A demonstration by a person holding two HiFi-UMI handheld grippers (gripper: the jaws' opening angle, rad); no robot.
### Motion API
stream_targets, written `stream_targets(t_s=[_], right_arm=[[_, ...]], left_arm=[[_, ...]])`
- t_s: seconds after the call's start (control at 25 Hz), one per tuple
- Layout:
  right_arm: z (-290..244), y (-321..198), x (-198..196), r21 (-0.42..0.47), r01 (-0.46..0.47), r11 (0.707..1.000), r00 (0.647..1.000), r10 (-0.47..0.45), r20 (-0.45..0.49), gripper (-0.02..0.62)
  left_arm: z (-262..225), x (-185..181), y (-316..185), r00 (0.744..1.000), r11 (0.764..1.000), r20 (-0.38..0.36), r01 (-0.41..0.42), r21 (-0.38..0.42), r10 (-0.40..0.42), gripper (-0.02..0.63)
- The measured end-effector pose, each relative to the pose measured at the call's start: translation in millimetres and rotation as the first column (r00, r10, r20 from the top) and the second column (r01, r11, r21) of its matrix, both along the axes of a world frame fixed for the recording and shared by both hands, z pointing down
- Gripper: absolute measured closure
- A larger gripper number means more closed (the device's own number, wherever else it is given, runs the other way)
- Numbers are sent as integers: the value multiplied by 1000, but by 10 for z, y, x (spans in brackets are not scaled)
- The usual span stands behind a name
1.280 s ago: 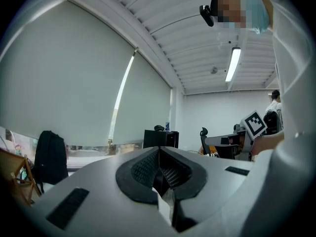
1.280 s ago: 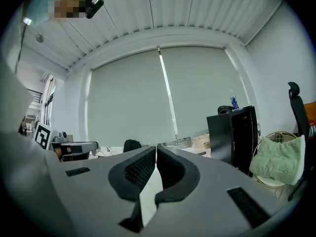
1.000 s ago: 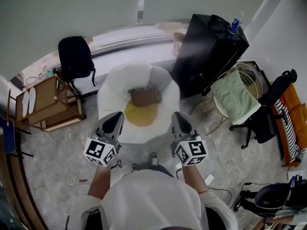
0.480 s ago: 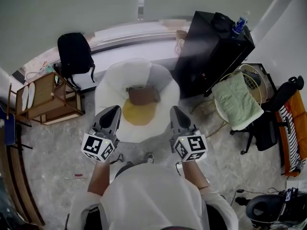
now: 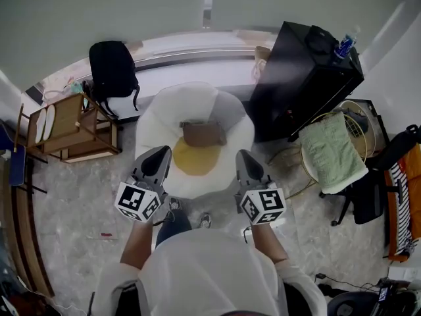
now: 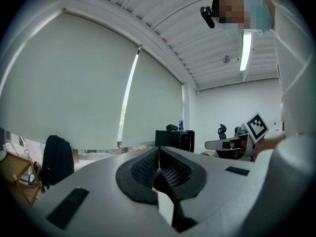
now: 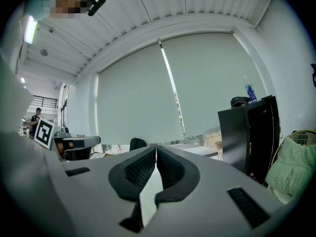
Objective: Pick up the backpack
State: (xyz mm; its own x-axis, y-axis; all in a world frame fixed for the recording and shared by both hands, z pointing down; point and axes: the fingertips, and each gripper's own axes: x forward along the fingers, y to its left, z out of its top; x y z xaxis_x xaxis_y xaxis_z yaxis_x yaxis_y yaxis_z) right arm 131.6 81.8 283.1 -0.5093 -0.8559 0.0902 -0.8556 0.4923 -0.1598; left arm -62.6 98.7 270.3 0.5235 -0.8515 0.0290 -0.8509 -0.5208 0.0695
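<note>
Since a second ago the room has slid a little to the right in your head view, and the backpack (image 5: 113,71) now shows a bit nearer the middle. Your two claws are side by side in front of you, as they were.

Your left claw (image 5: 159,157) is pressed together with nothing in it. Your right claw (image 5: 243,158) is pressed together too, and it holds nothing. Both point level, toward the window.

The black backpack stands upright on the floor (image 5: 72,196), leaning on the low wall under the window. It is well apart from both claws, ahead and off to your left. In the left gripper view it shows far to the left of the claw tips. In the right gripper view it is a small dark shape just left of the tips.

Between you and the window sits a big white beanbag (image 5: 197,114) with a brown bag (image 5: 204,133) on it. A wooden rack (image 5: 69,127) stands just beside the backpack. A black cabinet (image 5: 306,78) stands to the right with a bottle (image 5: 345,45) on top. A pale blind (image 5: 131,5) covers the window.
</note>
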Motion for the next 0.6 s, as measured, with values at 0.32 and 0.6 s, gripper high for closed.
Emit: stream_targets(t_s=[0.32, 0.6], right_arm=[[-1, -287, -261, -6, -16, 1000, 1000, 15, -10, 566], [-60, -628, -559, 8, -65, 998, 998, 66, -9, 565]], left_arm=[[19, -200, -330, 999, 1000, -15, -31, -2, 31, 574], [0, -493, -768, 997, 997, -22, -76, 6, 76, 574]])
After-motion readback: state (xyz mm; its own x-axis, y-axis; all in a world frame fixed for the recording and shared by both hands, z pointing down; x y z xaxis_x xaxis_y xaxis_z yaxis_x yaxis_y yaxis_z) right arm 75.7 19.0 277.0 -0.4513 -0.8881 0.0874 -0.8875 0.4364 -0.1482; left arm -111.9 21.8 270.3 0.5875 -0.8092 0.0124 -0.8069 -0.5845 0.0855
